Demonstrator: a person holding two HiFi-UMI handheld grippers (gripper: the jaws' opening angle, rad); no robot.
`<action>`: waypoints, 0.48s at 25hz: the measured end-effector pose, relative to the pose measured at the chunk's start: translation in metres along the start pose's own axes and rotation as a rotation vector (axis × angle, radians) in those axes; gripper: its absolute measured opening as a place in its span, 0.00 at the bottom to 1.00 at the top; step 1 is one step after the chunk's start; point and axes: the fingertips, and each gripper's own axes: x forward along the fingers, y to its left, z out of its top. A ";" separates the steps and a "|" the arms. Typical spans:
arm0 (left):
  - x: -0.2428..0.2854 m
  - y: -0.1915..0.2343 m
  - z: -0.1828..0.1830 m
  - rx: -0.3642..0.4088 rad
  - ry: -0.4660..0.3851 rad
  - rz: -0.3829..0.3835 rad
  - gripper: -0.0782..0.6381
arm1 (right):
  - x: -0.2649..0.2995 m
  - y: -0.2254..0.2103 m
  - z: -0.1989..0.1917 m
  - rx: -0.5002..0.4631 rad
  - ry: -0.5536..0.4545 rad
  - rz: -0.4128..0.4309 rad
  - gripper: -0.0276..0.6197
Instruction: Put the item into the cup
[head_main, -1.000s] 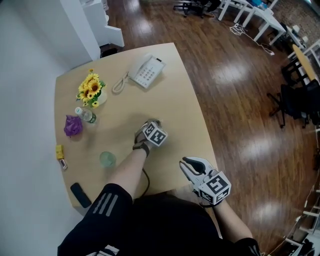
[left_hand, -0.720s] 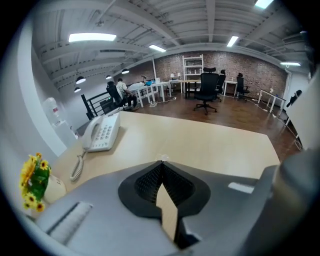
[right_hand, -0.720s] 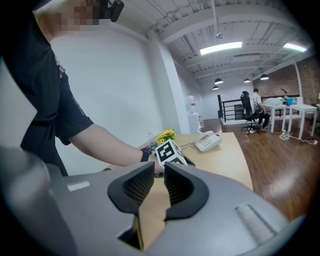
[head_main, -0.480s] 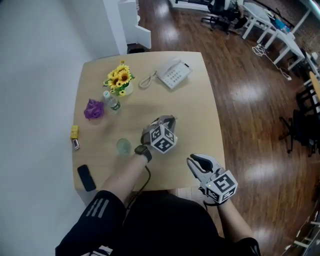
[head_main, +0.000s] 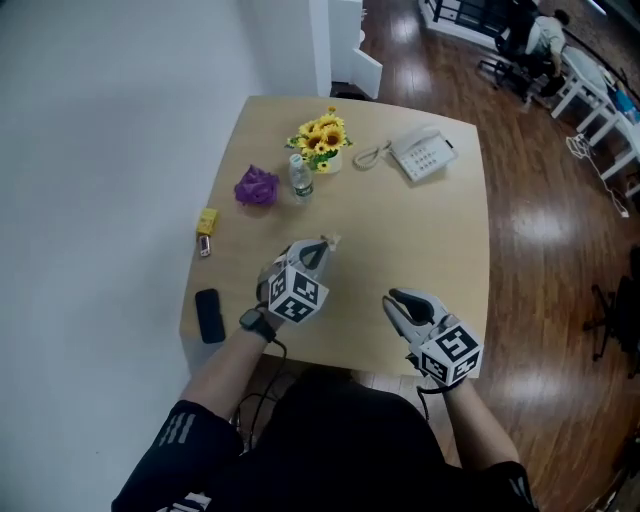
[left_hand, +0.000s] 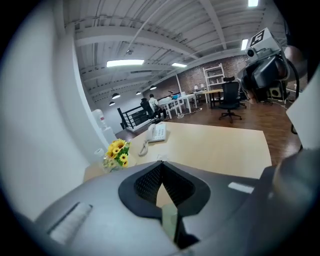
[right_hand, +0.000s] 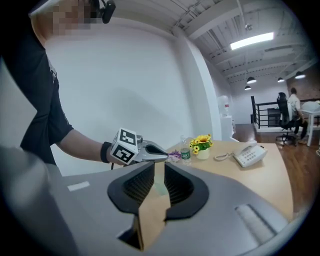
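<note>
My left gripper hovers shut and empty over the near left part of the tan table; its jaws meet at the tips. The cup is hidden under it in the head view. A pale green glassy shape shows through the base of its jaws, apparently the cup. My right gripper is near the table's front edge, its jaws a narrow gap apart with nothing between them. It points at the left gripper. A purple crumpled item and a small yellow item lie at the left.
Sunflowers in a vase and a small bottle stand at the back left. A white telephone sits at the back right. A black flat device lies at the near left corner. Wooden floor surrounds the table.
The head view swung, so the table now sits further right in the frame. My left gripper moved left and nearer, over the green cup, which is now hidden. The right gripper stayed put.
</note>
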 end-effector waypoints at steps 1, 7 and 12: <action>-0.006 0.003 -0.012 -0.012 0.014 0.005 0.11 | 0.006 0.002 0.001 -0.003 0.004 0.008 0.15; -0.020 0.000 -0.075 -0.074 0.106 0.005 0.11 | 0.027 0.012 0.007 0.004 0.010 0.059 0.15; -0.012 -0.017 -0.103 -0.102 0.148 -0.029 0.11 | 0.032 0.013 0.002 0.015 0.021 0.080 0.15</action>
